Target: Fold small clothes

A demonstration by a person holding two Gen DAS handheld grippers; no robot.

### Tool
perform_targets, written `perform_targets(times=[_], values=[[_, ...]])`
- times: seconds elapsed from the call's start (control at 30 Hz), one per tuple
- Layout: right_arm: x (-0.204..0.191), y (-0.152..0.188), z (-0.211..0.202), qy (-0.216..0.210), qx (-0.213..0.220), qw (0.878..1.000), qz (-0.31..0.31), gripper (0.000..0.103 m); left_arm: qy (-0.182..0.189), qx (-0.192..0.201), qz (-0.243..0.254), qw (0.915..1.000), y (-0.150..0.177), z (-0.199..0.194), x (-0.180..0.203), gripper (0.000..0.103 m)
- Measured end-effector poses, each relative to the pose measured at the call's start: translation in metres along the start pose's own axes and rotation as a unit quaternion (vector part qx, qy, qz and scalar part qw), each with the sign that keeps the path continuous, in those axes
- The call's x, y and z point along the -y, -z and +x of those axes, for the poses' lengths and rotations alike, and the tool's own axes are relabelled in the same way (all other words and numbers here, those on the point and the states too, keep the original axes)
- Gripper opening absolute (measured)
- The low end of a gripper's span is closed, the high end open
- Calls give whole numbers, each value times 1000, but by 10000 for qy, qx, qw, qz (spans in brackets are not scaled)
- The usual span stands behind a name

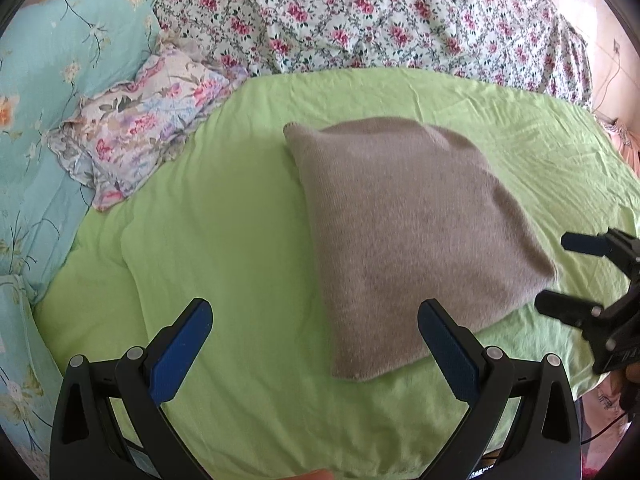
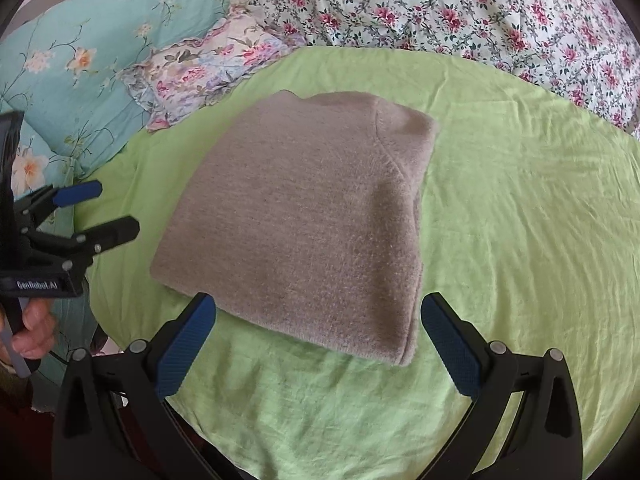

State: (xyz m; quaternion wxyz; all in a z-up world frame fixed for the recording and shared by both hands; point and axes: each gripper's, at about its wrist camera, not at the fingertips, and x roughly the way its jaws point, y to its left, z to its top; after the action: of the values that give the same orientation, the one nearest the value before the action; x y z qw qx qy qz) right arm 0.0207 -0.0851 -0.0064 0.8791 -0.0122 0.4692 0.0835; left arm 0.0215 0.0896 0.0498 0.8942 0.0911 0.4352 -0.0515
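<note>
- A folded grey-brown knit sweater (image 1: 404, 240) lies flat on the green bedsheet (image 1: 224, 240), roughly in the sheet's middle, as a compact, near-square bundle.
- In the right wrist view the sweater (image 2: 304, 220) shows a curved sleeve seam near its far right corner, and layered edges along its right side.
- The left gripper (image 1: 316, 344) hovers just short of the sweater's near left edge, jaws spread wide and holding nothing; its blue right pad overlaps the sweater's near corner in that view, though contact cannot be judged.
- The right gripper (image 2: 318, 336) hovers at the sweater's near edge, jaws also wide apart and empty.
- Seen from the right wrist, the left gripper (image 2: 94, 212) sits left of the sweater, clear of it, with the person's hand (image 2: 32, 328) on its handle.
- Left of the sweater lie a floral ruffled pillow (image 1: 148, 124) and a teal flowered quilt (image 1: 48, 80); beyond it, a pink-flowered coverlet (image 1: 360, 16).
</note>
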Motion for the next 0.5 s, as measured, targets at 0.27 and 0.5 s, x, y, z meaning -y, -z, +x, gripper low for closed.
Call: perform_targets(times=[0.27, 0.5], values=[[-2, -3, 6, -8, -47, 10000, 6, 102, -94, -49, -28, 9999, -6, 10, 0, 103], [1, -8, 8, 17, -36, 10000, 20, 102, -188, -168, -29, 9997, -9, 20, 2, 103]])
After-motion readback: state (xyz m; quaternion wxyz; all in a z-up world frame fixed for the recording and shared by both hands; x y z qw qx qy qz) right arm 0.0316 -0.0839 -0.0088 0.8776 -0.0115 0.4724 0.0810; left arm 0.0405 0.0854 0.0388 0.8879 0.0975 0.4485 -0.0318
